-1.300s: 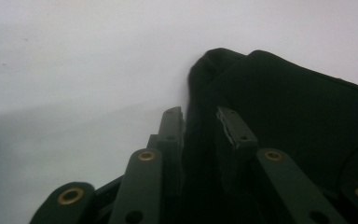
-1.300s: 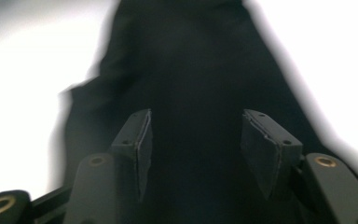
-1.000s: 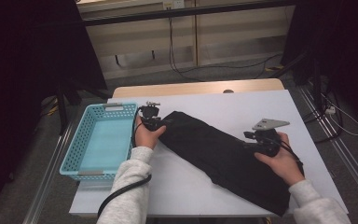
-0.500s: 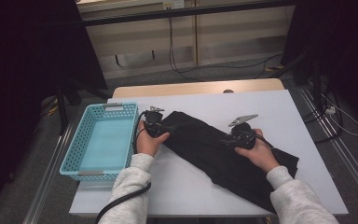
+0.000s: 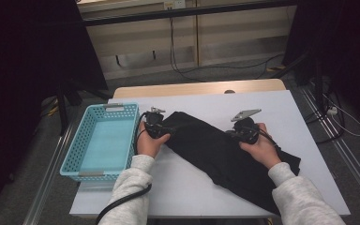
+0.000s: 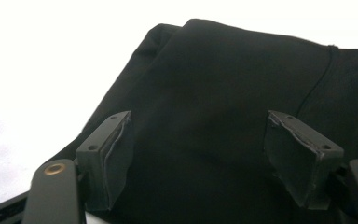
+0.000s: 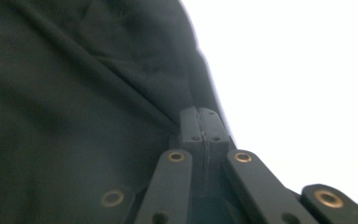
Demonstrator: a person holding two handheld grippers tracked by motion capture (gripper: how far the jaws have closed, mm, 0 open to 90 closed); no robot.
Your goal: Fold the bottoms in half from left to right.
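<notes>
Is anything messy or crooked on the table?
The black garment lies slantwise across the white table, rumpled, its lower end hanging off the near edge. The blue basket sits straight. Nothing looks spilled or broken.

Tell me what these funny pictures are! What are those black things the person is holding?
A person sits at a white table holding a pinching tool in each hand. One picture looks down from above; the other two come from small cameras riding on the tools. A black cloth lies on the table, with a blue basket beside it. The left gripper has its jaws spread over the cloth without pinching, and they have just been opening. The right gripper has just been closing its jaws; they now look shut at the cloth's edge, seemingly pinching a fold.
</notes>
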